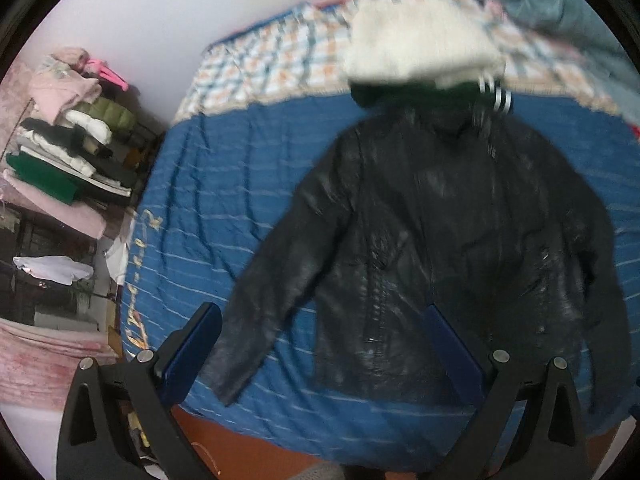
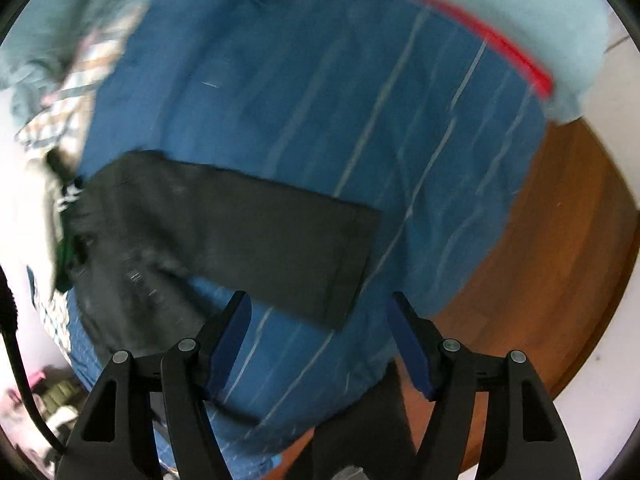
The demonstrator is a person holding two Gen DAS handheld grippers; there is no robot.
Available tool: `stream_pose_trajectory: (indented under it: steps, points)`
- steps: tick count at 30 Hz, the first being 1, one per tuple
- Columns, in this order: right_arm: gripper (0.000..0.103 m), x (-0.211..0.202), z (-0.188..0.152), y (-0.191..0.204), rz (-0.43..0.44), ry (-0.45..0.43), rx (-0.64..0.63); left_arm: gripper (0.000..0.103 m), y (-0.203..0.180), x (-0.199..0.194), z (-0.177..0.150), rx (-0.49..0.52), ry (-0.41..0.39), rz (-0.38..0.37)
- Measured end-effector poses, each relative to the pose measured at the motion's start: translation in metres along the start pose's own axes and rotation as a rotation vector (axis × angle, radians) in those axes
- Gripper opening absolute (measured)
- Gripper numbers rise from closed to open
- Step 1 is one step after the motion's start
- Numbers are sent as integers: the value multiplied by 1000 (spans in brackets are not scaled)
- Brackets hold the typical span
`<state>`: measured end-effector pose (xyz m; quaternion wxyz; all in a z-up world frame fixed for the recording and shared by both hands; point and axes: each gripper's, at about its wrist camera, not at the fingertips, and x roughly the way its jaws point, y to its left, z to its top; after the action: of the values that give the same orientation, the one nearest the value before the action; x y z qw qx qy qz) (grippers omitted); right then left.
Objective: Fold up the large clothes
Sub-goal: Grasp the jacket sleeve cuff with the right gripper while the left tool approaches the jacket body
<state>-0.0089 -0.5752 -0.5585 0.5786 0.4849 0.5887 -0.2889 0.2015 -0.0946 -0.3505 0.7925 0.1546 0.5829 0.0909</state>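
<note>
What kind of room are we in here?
Most likely a bedroom: a black leather-look jacket lies spread on a bed with a blue striped cover and a checked sheet, beside a tall stack of folded clothes.

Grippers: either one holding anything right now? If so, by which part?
Nothing held. Left gripper and right gripper are both open above the jacket, which lies flat on the bed, sleeves spread.

Home bedroom: bed (image 1: 248, 184), stacked clothes (image 1: 68, 136).
</note>
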Motion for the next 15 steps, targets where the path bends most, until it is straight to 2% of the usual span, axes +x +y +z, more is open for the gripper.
stream_pose_trajectory:
  steps: [3,4,6,7,8,10,11,15]
  points:
    - [71,58,21,-15,15,71,43,103,-27,28,5,17,29,25]
    - [71,80,24,-19,22,118,58,103,-37,38,6,19,35,30]
    - [67,109,24,-20,74,198,99,103,-53,52,11,23,51,34]
    - [61,113,24,-17,51,188,95,103,-61,58,13,26,57,31]
    - [36,110,24,-12,22,156,71,103,-71,63,17,30,63,26]
    - [11,94,25,-5,-1,107,40,103,-87,70,19,46,56,11]
    - [10,80,28,-4,11,73,45,103,-95,73,22,52,54,3]
    - [9,9,62,2,-61,-197,-16,103,-125,87,21,93,43,-38]
